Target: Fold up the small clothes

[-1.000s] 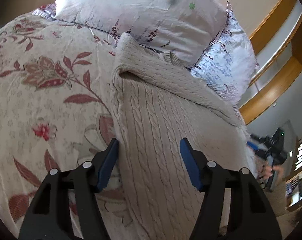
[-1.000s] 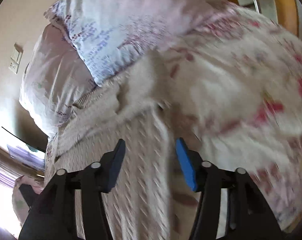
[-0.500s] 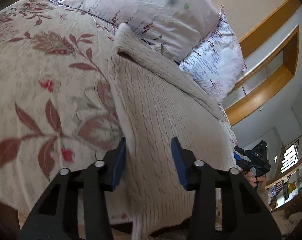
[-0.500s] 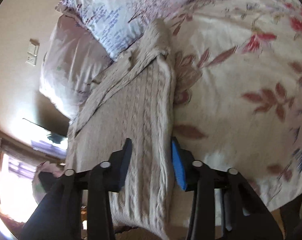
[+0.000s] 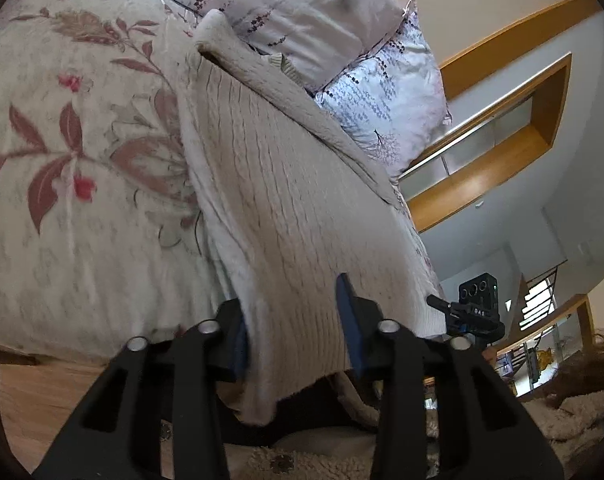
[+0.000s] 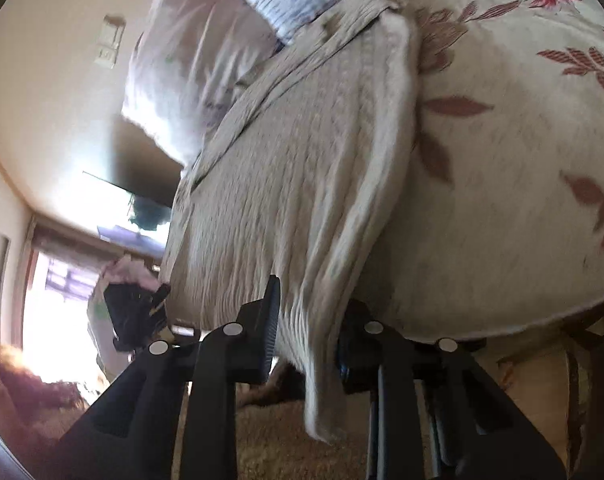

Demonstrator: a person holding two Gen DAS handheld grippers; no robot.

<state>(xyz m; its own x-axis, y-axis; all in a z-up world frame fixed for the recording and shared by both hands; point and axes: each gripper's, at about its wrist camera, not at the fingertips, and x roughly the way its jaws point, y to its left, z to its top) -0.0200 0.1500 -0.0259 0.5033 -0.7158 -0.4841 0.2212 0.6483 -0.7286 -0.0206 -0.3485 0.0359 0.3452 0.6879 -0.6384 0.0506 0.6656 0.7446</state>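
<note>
A cream knitted sweater is spread on the flowered bed, its hem overhanging; each hem corner is clamped by closing tongs, left and right.

One knitted sweater, two pillows, one floral bedspread

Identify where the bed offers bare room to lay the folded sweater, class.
Free: the floral bedspread beside the cream cable-knit sweater, bordered by the sweater's long edge and the pillows. The same spread lies bare on the sweater's other side. Crowded: the head end, where pillows meet the sweater.
</note>
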